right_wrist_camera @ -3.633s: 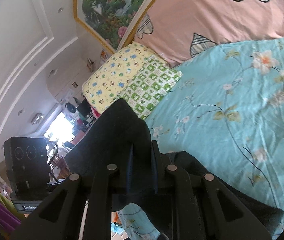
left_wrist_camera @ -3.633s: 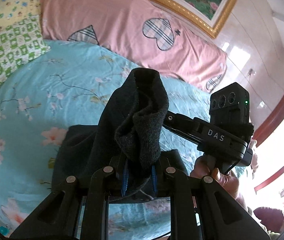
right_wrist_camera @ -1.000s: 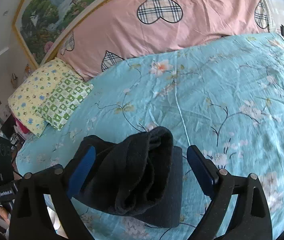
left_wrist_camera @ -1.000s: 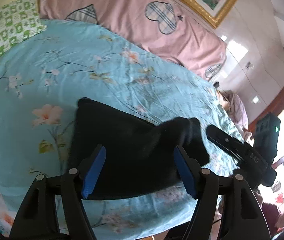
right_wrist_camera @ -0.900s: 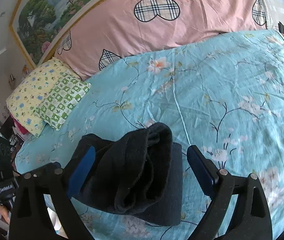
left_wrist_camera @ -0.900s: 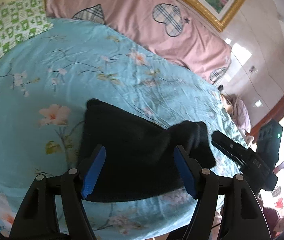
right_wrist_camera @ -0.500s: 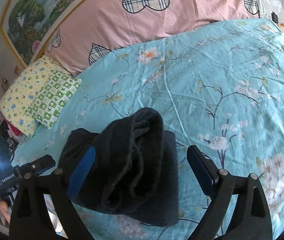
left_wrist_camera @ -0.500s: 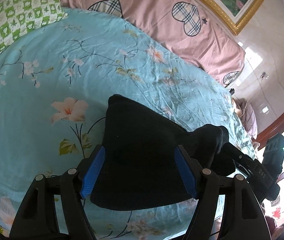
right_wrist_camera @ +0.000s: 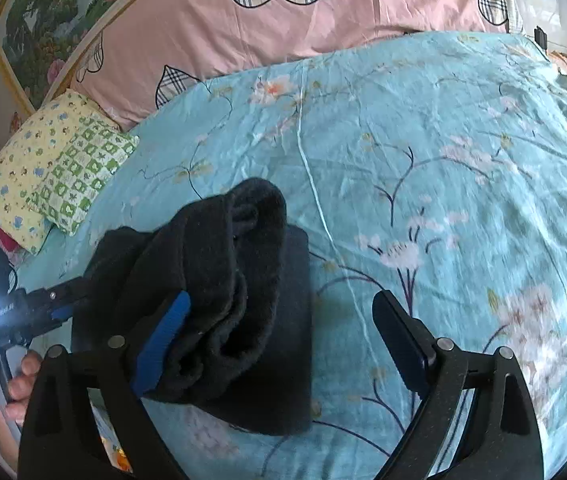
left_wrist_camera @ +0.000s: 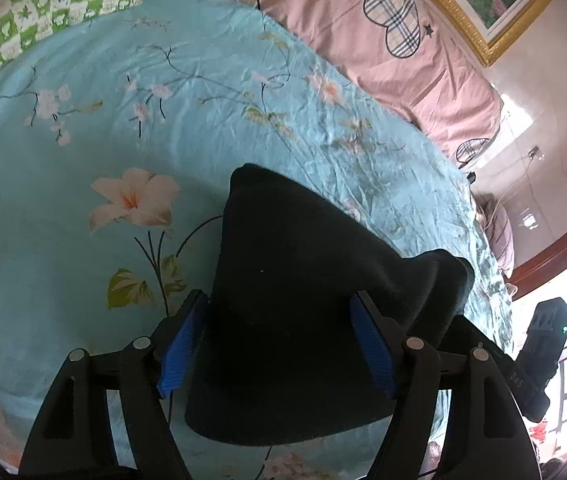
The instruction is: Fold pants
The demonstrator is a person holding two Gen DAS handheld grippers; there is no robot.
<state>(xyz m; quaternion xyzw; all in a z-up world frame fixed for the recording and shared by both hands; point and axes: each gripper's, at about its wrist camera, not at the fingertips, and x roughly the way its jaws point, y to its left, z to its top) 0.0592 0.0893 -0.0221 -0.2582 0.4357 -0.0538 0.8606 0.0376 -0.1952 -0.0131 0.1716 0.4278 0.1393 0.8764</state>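
The black pants (left_wrist_camera: 291, 304) lie folded in a bundle on the turquoise floral bedsheet (left_wrist_camera: 83, 128), near the bed's front edge. In the right wrist view the pants (right_wrist_camera: 235, 304) show a rolled, rumpled top layer over a flat lower layer. My left gripper (left_wrist_camera: 275, 340) is open, its blue-padded fingers on either side of the bundle, holding nothing. My right gripper (right_wrist_camera: 283, 332) is open above the bundle's right side, its left pad close to the rolled layer. The left gripper also shows at the left edge of the right wrist view (right_wrist_camera: 23, 312), held by a hand.
A pink duvet with plaid hearts (right_wrist_camera: 283, 20) lies along the far side of the bed. A green and yellow patterned pillow (right_wrist_camera: 59, 168) sits at the far left. A framed painting (right_wrist_camera: 43, 20) hangs on the wall behind. The sheet stretches to the right of the pants (right_wrist_camera: 463, 160).
Both grippers were shut on the lifted pants 3.6 s ago; now both are open and the pants lie on the bed. Over the last second both grippers moved in closer over the bundle.
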